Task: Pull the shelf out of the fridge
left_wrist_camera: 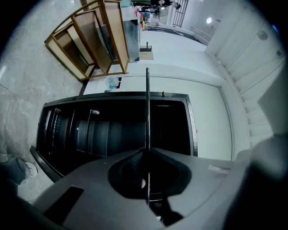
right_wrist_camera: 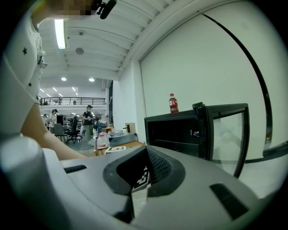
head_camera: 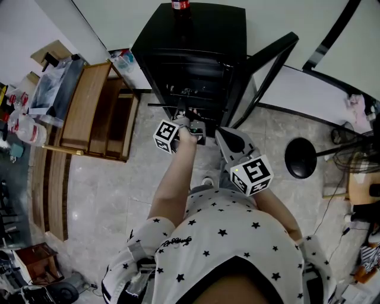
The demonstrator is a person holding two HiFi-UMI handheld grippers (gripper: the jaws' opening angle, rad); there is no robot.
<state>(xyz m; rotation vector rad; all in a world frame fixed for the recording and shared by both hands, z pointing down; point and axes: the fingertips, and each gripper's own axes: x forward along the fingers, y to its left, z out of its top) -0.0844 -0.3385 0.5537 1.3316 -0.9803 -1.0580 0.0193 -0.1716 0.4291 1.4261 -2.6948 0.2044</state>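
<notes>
A black mini fridge (head_camera: 196, 35) stands on the floor with its glass door (head_camera: 267, 65) swung open to the right. A thin wire shelf (head_camera: 163, 105) sticks out of the opening, seen edge-on. In the left gripper view the shelf (left_wrist_camera: 147, 112) runs as a thin dark bar straight into the jaws, in front of the fridge's dark inside (left_wrist_camera: 112, 130). My left gripper (head_camera: 181, 113) (left_wrist_camera: 147, 150) is shut on the shelf's front edge. My right gripper (head_camera: 221, 132) (right_wrist_camera: 146, 150) hangs shut and empty to the right, facing the fridge (right_wrist_camera: 180, 130) and its door (right_wrist_camera: 229, 134).
A red-labelled bottle (head_camera: 180, 6) (right_wrist_camera: 173, 103) stands on the fridge. A wooden rack (head_camera: 98, 110) (left_wrist_camera: 96, 36) lies on the floor at left. A black round stand base (head_camera: 300, 157) and cables are at right. People stand far off in the right gripper view.
</notes>
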